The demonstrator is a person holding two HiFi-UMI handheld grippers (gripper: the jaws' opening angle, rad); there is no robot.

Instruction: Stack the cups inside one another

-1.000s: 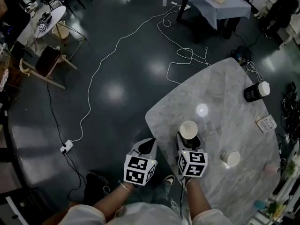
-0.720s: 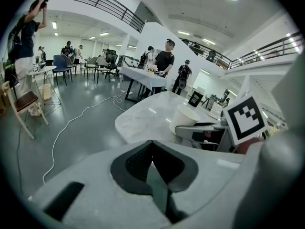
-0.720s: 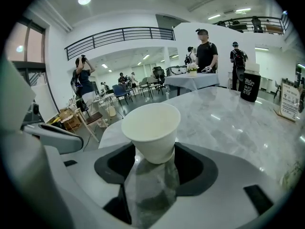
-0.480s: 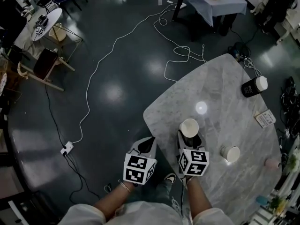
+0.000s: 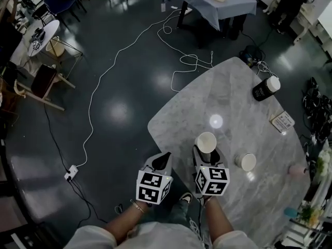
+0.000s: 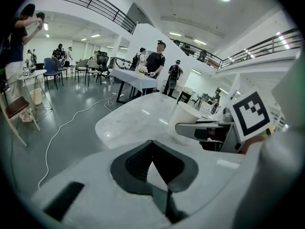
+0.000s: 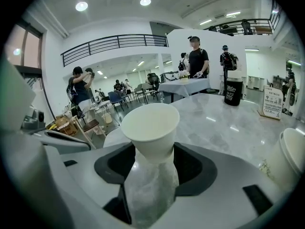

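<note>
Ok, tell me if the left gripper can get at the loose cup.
Probably not directly: the right gripper, shut on the held cup, sits between the left gripper and the loose cup.

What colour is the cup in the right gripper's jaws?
The cup is plain white, clearest in the right gripper view.

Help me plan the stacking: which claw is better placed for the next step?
Right. The right claw is shut on a paper cup, with the other cup on its right; the left claw is shut, empty, farther away.
</note>
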